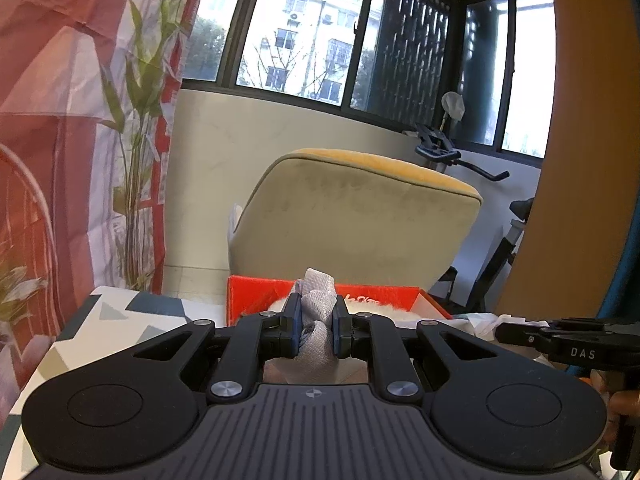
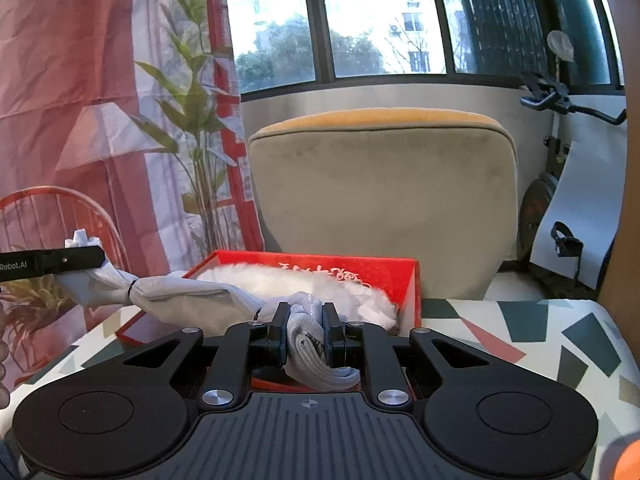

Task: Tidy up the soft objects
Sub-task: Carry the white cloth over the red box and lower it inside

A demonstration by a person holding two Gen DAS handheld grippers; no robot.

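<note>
Grey cloth stretches above the red box and its white fluff. My left gripper pinches one bunched end, my right gripper the other. Behind the box stands a beige chair on the patterned table's far side. The cloth's middle is hidden in the left wrist view.

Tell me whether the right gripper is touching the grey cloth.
Touching: the right wrist view shows the right gripper with both pads pressed on the bunched grey cloth.
</note>
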